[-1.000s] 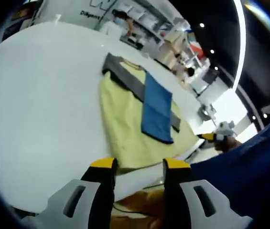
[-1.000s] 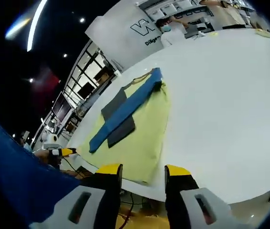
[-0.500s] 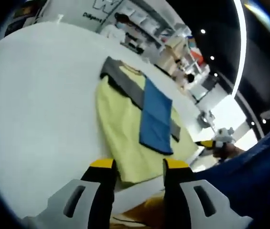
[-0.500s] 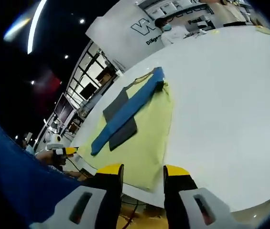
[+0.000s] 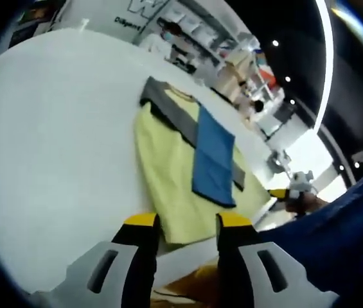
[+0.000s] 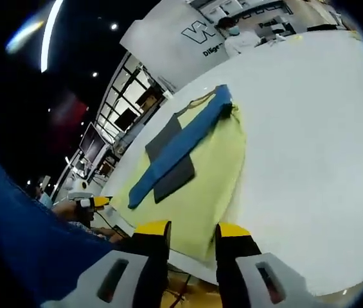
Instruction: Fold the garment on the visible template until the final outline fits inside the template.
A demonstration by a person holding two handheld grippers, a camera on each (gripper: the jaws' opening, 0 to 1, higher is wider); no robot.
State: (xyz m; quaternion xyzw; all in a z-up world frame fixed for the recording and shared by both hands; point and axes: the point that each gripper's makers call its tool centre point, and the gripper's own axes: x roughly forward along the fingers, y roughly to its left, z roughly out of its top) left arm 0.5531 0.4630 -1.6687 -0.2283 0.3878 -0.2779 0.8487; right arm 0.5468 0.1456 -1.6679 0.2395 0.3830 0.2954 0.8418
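A yellow-green garment [image 5: 168,173] lies flat on the white table [image 5: 53,141], its neckline at the far end. A dark grey rectangle [image 5: 175,112] lies across it, and a folded blue strip [image 5: 213,157] lies over that. My left gripper [image 5: 186,221] stands open at the table's near edge, with the garment's near hem just beyond its jaws. In the right gripper view, the garment [image 6: 210,186], the grey rectangle [image 6: 168,160] and the blue strip [image 6: 181,144] lie ahead. My right gripper [image 6: 192,229] is open near the hem and also shows as [image 5: 290,190].
A person's blue clothing [image 5: 335,244] covers the side of each view [image 6: 20,244]. The left gripper [image 6: 91,202] shows in a hand at the table's near corner. People and shelves [image 5: 168,42] stand beyond the far edge. Bare table [image 6: 309,128] stretches beside the garment.
Both cameras have shifted slightly nearer the garment's hem. The right gripper's jaws have come a little closer together. The garment, grey rectangle and blue strip lie as before.
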